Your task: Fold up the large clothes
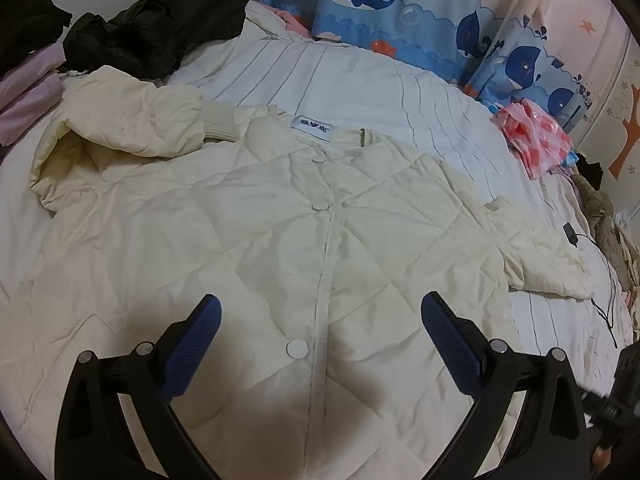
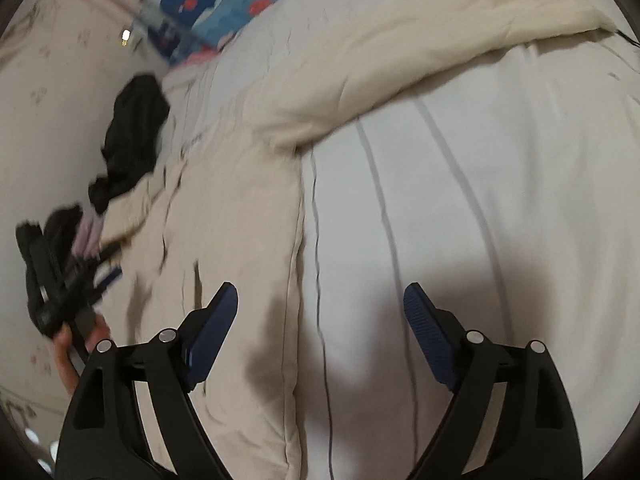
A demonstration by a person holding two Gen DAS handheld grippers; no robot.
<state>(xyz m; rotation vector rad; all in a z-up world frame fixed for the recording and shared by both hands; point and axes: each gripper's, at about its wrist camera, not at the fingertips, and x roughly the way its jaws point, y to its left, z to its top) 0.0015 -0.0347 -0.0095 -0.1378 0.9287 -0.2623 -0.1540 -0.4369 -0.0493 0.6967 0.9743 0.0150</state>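
A cream quilted jacket (image 1: 280,220) lies flat on the bed with its front up and its buttons running down the middle. One sleeve (image 1: 132,120) is folded in at the upper left, and the other sleeve (image 1: 540,248) stretches out to the right. My left gripper (image 1: 320,304) hovers open over the lower front, with nothing between its blue pads. In the blurred right wrist view, my right gripper (image 2: 320,292) is open and empty above the jacket's side edge (image 2: 296,240). The outstretched sleeve (image 2: 400,52) runs up to the right. A hand (image 2: 66,346) shows at the left.
The bed has a white striped sheet (image 1: 360,92). A black jacket (image 1: 160,20) and lilac clothes (image 1: 24,96) lie at the far left. Whale-print pillows (image 1: 360,0) line the back. A pink-and-white bag (image 1: 536,136) and a charger cable (image 1: 600,280) lie at the right.
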